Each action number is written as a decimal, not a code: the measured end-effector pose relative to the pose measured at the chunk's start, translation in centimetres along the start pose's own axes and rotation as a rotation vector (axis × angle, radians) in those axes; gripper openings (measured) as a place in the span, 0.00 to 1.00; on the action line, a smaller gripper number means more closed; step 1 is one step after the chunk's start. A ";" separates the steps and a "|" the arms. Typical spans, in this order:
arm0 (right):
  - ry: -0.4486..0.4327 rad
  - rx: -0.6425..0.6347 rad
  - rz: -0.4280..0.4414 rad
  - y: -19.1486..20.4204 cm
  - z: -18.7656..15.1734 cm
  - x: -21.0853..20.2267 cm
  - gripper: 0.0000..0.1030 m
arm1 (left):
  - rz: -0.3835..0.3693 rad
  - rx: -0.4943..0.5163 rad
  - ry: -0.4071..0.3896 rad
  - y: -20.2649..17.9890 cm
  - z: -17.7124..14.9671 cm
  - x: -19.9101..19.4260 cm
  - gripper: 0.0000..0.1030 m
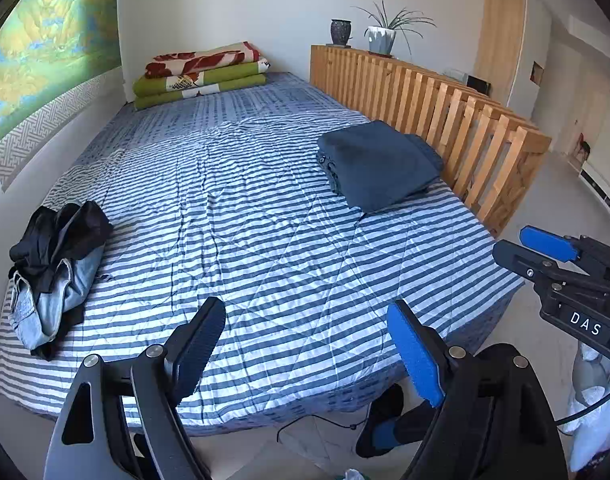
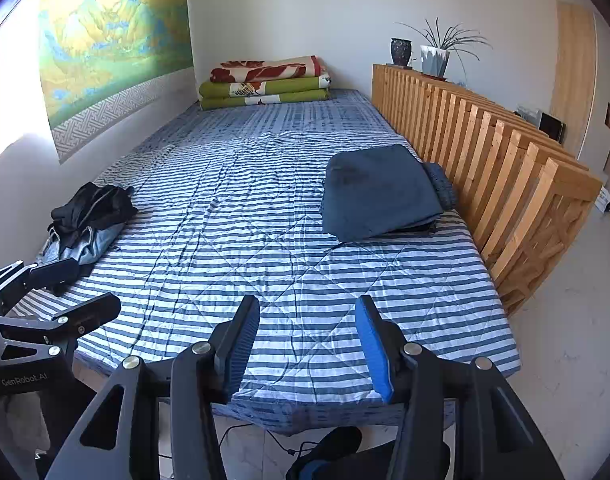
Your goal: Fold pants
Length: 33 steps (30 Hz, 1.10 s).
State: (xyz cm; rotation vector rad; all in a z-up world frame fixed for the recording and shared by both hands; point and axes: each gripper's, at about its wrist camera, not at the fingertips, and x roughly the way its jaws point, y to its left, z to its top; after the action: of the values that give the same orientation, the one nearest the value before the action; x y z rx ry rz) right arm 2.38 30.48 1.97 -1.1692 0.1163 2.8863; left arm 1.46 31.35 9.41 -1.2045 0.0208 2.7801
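Here we look down along both grippers at a bed covered with a blue-and-white striped quilt (image 1: 241,216), and neither tool holds anything. Our left gripper (image 1: 305,344) has its jaws spread wide, one black pad and one blue pad with only the quilt's near edge showing between them. Our right gripper (image 2: 307,344) also has its jaws apart, somewhat narrower, again with nothing between the pads. Both hang over the foot of the bed, clear of the fabric. In the left wrist view the right gripper juts in from the right edge, and in the right wrist view the left gripper shows at the lower left. The folded pants (image 1: 379,164), dark blue, lie as a neat flat stack on the right side of the quilt, just beside the wooden slatted rail (image 1: 437,108) and well apart from both grippers. On the opposite side, near the wall, sits a crumpled heap of clothes (image 1: 53,268), black cloth on top of light blue denim, unfolded. At the far end of the bed rests a stack of folded blankets (image 1: 201,74), green and red-patterned. Two plant pots (image 1: 381,38) stand on top of the rail, and a landscape hanging (image 1: 45,48) covers the left wall.
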 end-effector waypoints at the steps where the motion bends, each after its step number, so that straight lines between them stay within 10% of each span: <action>1: -0.003 0.010 0.007 -0.1 -0.3 -0.3 0.45 | 0.002 -0.002 -0.006 0.0 -0.2 -0.6 0.85; 33: -0.007 0.054 -0.038 4.1 -2.8 0.4 0.57 | 0.045 -0.057 0.002 4.7 -4.5 0.1 0.91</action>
State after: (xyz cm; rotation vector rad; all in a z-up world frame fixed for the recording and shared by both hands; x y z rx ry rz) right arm 3.79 26.22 -0.04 -1.1398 0.1690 2.8353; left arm 4.20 26.48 6.12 -1.2343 -0.0310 2.8370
